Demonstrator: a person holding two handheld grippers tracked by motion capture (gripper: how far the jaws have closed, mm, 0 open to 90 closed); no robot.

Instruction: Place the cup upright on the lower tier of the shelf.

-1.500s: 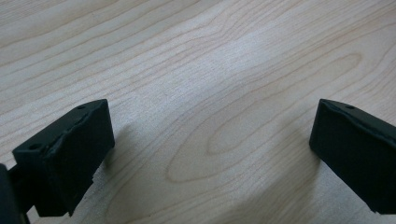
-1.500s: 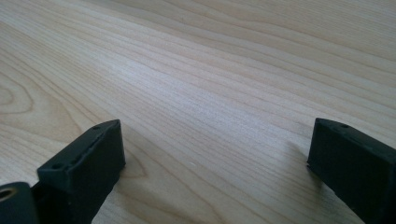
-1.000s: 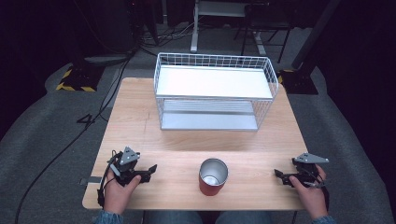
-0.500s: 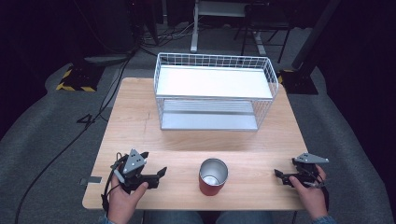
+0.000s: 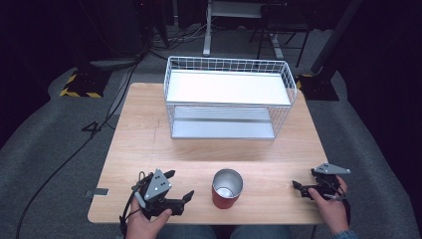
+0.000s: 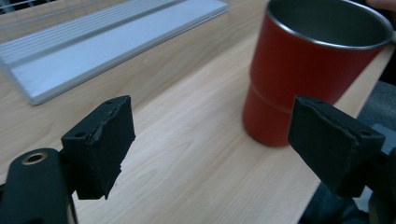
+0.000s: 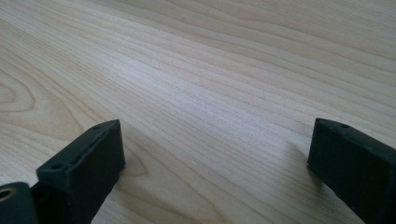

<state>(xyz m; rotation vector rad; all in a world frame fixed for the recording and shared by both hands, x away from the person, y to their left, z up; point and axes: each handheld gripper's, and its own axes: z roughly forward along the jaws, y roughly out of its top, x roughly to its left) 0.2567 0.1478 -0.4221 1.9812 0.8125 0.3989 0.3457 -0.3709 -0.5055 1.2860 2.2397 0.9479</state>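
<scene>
Two tools are in your hands, and both stand open with nothing between the pads. Your left tool [image 5: 180, 184] hovers at about 7 o'clock on the desk [image 5: 139, 134], pointing toward 3 o'clock. In the left gripper view [image 6: 210, 149] its jaws are spread wide over bare wood. The red cup [image 6: 299, 79] stands upright just beyond the right-hand pad, near it but not touching. Your right tool [image 5: 304, 179] sits low at about 4 o'clock, close to the desk's right edge and pointing toward 9 o'clock. In the right gripper view [image 7: 215, 163] its jaws are apart over plain wood grain.

From above, the red cup [image 5: 227, 191] stands at 6 o'clock, close to the near edge, between your two tools and nearer the left one. Its steel inside looks empty. At 12 o'clock a white wire basket [image 5: 229, 64] takes up the far middle of the desk. A white panel [image 5: 226, 87] lies across its upper level and a grey ribbed shelf [image 5: 224, 128] lies under it, low at the desk. Neither has anything lying on it.

A broad band of open wood runs between the basket and the cup, and more open wood lies at 9 and 3 o'clock beside the basket. The desk is light wood with rounded corners. Grey carpet surrounds it, cables trail off toward 10 o'clock, and a yellow-and-black striped block [image 5: 78, 88] sits on the floor there. The room behind is dark.
</scene>
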